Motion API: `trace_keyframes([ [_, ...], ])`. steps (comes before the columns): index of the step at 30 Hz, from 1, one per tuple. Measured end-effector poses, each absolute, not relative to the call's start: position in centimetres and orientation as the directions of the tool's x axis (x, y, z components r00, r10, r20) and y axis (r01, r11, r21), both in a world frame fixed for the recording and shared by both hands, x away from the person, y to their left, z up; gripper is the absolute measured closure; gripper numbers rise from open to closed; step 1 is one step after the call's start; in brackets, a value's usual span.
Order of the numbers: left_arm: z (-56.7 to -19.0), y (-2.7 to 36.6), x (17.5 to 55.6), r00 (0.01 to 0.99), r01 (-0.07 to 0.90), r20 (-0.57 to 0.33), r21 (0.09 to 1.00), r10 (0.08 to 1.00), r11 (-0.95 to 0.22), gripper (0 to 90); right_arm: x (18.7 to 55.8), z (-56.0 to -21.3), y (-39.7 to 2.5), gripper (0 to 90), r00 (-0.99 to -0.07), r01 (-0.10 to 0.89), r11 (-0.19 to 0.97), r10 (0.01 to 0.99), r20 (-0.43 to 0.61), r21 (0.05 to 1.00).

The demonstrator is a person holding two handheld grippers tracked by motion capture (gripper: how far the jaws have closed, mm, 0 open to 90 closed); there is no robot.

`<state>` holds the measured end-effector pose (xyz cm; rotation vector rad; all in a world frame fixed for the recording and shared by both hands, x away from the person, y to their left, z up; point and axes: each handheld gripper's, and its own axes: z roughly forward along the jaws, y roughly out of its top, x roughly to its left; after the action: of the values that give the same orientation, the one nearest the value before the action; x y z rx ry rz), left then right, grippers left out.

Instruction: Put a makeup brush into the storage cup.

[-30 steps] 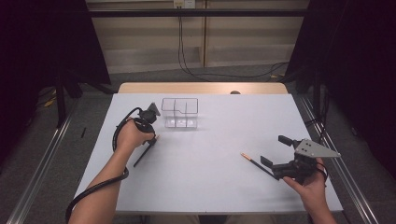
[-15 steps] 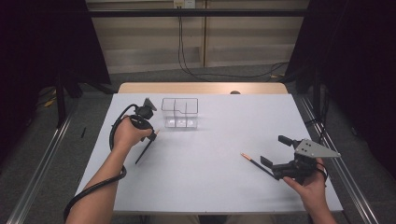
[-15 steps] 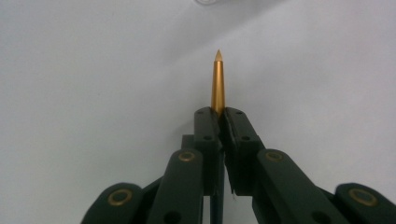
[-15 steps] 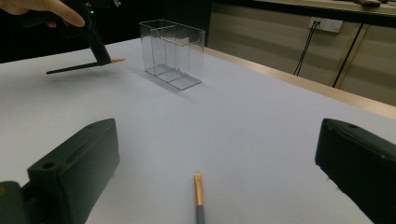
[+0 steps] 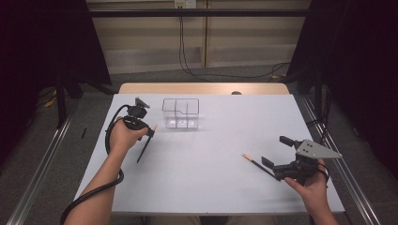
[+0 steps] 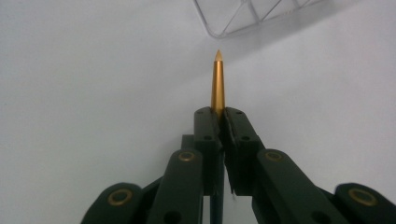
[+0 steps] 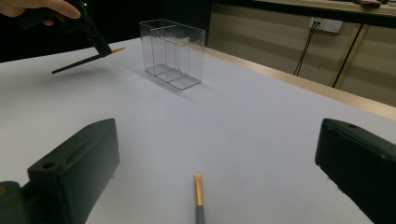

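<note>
Pen (image 5: 145,148) pinched near gold tip by left gripper (image 5: 151,131), jaws closed on it, lifted off table (image 5: 211,187), just short of clear organizer (image 5: 181,113); not in yet. 2nd pen (image 5: 256,163) lying flat betw. spread jaws of right gripper (image 5: 274,152), holding nothing, pickup left to do. Vs 1 s ago: left gripper w/ pen shifted a bit closer to organizer; right unchanged.

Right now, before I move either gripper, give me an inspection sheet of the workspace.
Surface: white table, bare around the items.
Job's things: clear divided organizer upright near the far edge; left pen lifted, gold tip toward it; right pen lying flat.
Clutter: nothing seen.
Grippers: left gripper shut on its pen; right gripper open over the other pen.
Cables: black cable trails off the left forearm.
Surroundings: dark curtains, wall cables.
</note>
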<state>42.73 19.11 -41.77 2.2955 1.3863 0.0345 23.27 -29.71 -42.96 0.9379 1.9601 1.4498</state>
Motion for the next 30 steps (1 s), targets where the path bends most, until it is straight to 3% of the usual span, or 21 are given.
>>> trace_keyframes([
  [30,-39.4,21.0,40.0,0.468,0.659,-0.252,0.738,0.847,-0.145,84.5,23.2,-42.9,-29.8,0.0,-0.621,0.217,0.184,0.784,-0.010,0.959],
])
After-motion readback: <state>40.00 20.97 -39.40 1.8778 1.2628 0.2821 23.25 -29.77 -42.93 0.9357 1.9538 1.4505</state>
